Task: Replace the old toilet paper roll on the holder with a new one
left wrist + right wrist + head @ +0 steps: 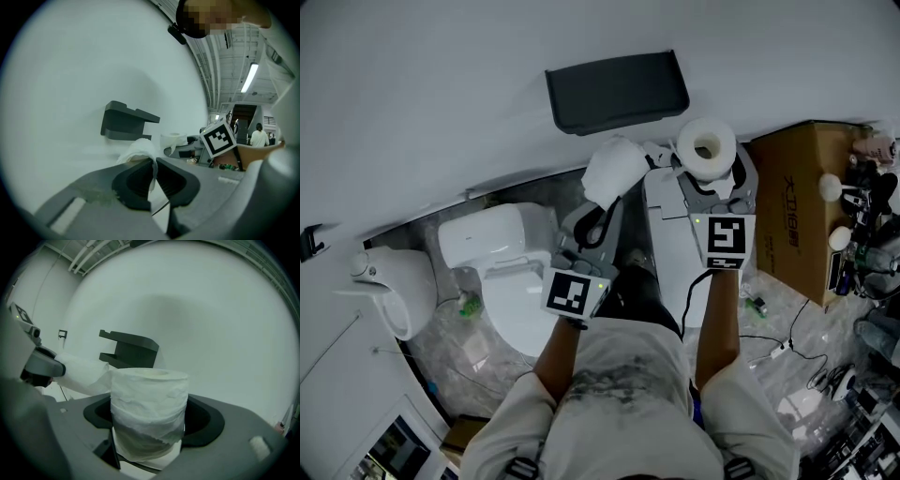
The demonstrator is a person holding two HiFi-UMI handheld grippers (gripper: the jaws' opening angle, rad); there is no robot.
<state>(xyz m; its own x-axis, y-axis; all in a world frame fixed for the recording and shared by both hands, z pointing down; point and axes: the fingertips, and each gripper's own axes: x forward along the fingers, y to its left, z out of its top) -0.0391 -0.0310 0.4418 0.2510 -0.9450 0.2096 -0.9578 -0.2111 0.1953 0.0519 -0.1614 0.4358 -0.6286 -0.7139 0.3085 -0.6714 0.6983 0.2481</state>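
A dark grey holder [617, 89] is fixed to the white wall, with nothing on it. My right gripper [708, 176] is shut on a full white toilet paper roll [706, 147], which stands upright between the jaws [149, 394], below and right of the holder [129, 351]. My left gripper [600, 211] is shut on a crumpled wad of white paper [614, 171]; a thin sheet of it [140, 149] is pinched between the pads. In the right gripper view the wad [82, 373] reaches to the roll's side; whether they are joined I cannot tell.
A white toilet [502, 262] stands low on the left, with a white cabinet [670, 244] beside it under my grippers. At the right are a cardboard box [802, 202], cluttered items and cables on the floor [787, 347].
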